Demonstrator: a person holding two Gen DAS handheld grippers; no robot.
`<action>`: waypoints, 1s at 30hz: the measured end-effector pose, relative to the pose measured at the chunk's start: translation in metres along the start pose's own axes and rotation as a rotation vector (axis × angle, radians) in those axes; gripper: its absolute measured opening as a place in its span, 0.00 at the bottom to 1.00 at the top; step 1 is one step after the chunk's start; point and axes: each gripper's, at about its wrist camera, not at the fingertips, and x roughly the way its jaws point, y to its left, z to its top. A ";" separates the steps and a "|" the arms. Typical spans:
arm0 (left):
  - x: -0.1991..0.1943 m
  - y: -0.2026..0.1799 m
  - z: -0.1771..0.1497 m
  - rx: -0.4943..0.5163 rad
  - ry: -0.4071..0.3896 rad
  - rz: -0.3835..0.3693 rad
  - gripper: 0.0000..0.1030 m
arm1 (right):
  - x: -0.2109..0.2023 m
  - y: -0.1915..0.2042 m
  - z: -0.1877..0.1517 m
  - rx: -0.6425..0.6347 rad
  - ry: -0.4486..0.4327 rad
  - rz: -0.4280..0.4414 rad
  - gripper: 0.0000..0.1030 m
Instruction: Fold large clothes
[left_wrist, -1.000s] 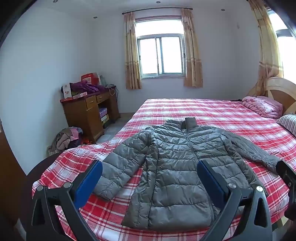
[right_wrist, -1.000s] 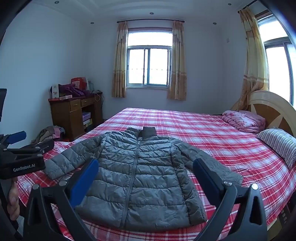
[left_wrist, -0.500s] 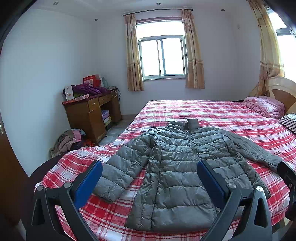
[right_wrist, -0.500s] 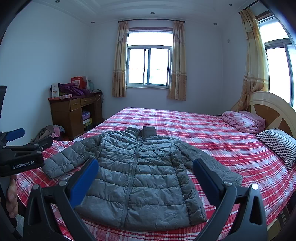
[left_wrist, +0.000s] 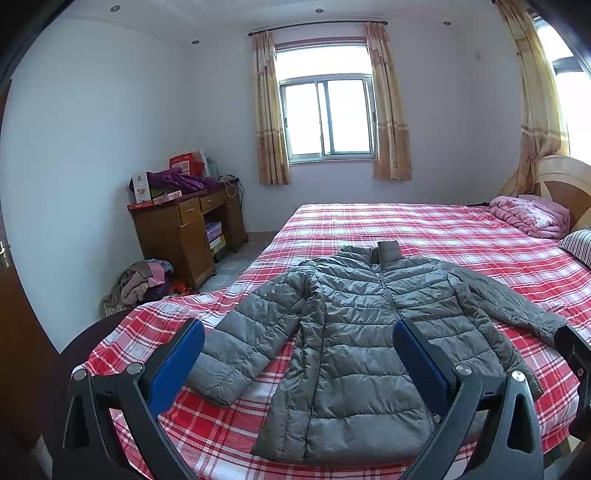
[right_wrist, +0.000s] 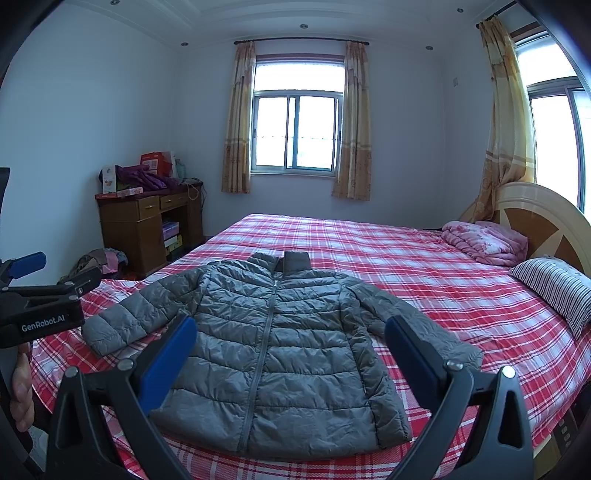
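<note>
the grey puffer jacket (right_wrist: 273, 347) lies flat and zipped on the red plaid bed (right_wrist: 424, 280), ahead of both tongs, hem nearest them, collar pointing away toward the window. left tongs (left_wrist: 297, 363) and right tongs (right_wrist: 290, 354) gape wide, empty.

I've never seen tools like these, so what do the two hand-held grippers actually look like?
Each is a black frame whose two arms splay into a V, with silver bolts at the joints and flat blue pads lining the fingers. The left gripper carries white "GenRobot.AI" lettering on its side; the right gripper matches it.
</note>
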 end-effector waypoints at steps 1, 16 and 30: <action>0.000 0.000 0.000 0.000 0.000 -0.001 0.99 | -0.001 -0.001 0.000 0.000 -0.001 0.001 1.00; 0.001 0.001 -0.001 0.000 0.002 0.002 0.99 | -0.002 0.000 -0.001 -0.002 0.002 0.001 1.00; 0.002 0.001 -0.001 -0.001 0.001 0.002 0.99 | 0.000 -0.001 0.000 -0.002 0.002 0.000 1.00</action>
